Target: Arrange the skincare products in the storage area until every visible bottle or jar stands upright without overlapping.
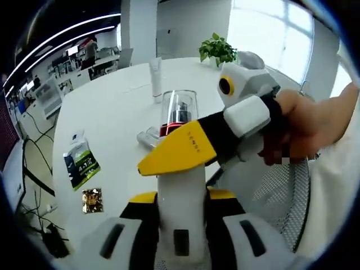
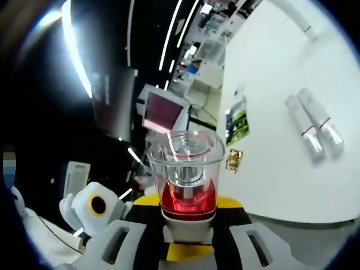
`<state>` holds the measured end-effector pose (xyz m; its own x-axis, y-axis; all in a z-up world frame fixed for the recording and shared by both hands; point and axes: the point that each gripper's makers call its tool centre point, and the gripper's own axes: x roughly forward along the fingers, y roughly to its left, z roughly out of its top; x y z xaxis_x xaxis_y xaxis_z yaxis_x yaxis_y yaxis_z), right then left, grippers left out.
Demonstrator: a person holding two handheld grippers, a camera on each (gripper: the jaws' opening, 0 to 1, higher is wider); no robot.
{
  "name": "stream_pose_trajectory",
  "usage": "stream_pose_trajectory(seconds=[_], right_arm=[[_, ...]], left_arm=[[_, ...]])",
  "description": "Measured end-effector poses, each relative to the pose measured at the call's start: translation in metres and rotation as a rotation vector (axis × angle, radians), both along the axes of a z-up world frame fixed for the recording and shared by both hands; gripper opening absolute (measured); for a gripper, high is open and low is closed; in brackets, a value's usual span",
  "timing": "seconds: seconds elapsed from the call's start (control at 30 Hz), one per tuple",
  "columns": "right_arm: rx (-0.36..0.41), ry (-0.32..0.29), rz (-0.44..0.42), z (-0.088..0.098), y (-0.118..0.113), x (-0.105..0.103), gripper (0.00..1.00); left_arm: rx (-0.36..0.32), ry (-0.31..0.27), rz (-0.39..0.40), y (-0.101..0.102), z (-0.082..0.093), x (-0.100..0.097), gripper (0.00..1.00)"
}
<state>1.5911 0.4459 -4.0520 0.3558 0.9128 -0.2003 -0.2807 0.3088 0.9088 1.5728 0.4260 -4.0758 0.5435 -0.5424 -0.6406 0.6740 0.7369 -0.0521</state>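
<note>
I'm looking at a glossy white table (image 1: 112, 107) that is reflecting light. The bottle (image 2: 187, 174) I'm gripping is showing clear glossy plastic, perhaps glass, around a shiny metallic core. The sachet (image 1: 81, 160) is looking like smooth printed foil.

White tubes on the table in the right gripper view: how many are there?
3: two white tubes lie side by side at the right, one white tube lies near the top. Others may be hidden.
</note>
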Motion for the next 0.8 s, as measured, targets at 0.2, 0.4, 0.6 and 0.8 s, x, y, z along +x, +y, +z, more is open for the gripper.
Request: stream_pose_trajectory(seconds=[0.2, 0.4, 0.6, 0.8], right_arm=[[0.003, -0.051, -0.004, 0.016, -0.020, 0.018, 0.30], [-0.046, -0.075, -0.059, 0.008, -0.055, 0.039, 0.30], [-0.063, -0.090, -0.130, 0.008, -0.096, 0.068, 0.30], [-0.083, -0.123, -0.131, 0.010, -0.120, 0.093, 0.30]], left_arm=[[-0.029, -0.111, -0.062, -0.019, 0.016, 0.013, 0.27], [0.033, -0.145, -0.054, -0.016, 0.012, 0.017, 0.36], [0.153, -0.112, -0.002, 0.015, -0.021, 0.013, 0.35], [0.307, -0.117, -0.014, 0.041, -0.051, 0.008, 0.38]])
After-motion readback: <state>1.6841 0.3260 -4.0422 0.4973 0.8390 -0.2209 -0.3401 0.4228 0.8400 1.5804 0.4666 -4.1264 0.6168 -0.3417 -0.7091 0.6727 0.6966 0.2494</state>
